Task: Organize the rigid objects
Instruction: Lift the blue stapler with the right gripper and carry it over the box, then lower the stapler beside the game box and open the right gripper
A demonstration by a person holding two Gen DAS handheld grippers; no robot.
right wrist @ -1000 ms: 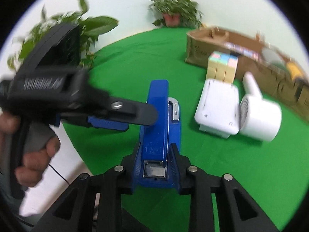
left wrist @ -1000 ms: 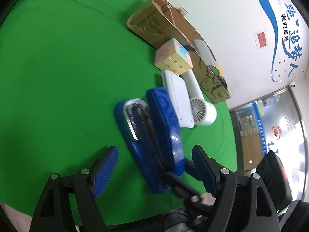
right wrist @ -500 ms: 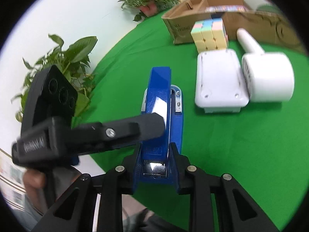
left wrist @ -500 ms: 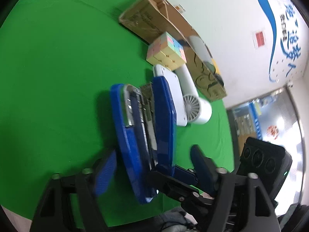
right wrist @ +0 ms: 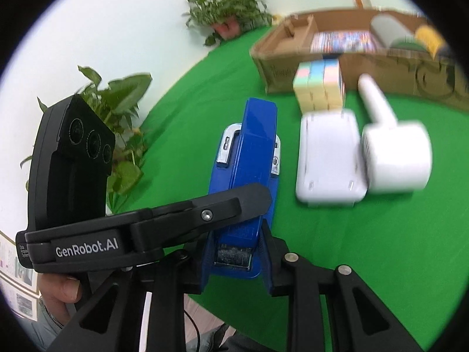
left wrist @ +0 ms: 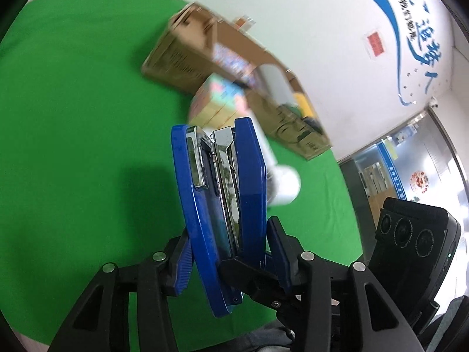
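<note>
A blue stapler (right wrist: pixel 246 158) hangs a little above the green cloth, held from two sides. My right gripper (right wrist: pixel 234 252) is shut on its rear end. My left gripper (left wrist: pixel 228 252) comes in from the side, and its jaws are closing with the stapler (left wrist: pixel 222 205) between them. Both blue pads (left wrist: pixel 183 267) touch it, one on the base and one on the top arm. In the right wrist view the left gripper's black finger (right wrist: pixel 205 214) lies across the stapler. A pastel puzzle cube (right wrist: pixel 319 88), a white flat box (right wrist: pixel 328 158) and a white handheld fan (right wrist: pixel 395 152) lie beyond it.
An open cardboard box (right wrist: pixel 281 55) holding several items stands at the far side of the green cloth (right wrist: pixel 381 249). Potted plants (right wrist: pixel 228 14) stand at the cloth's far and left edges. A hand (right wrist: pixel 58 290) grips the left gripper's handle.
The left jaws have narrowed from wide apart onto the stapler. The stapler has come up off the cloth and rolled, and both grippers rose with it.
</note>
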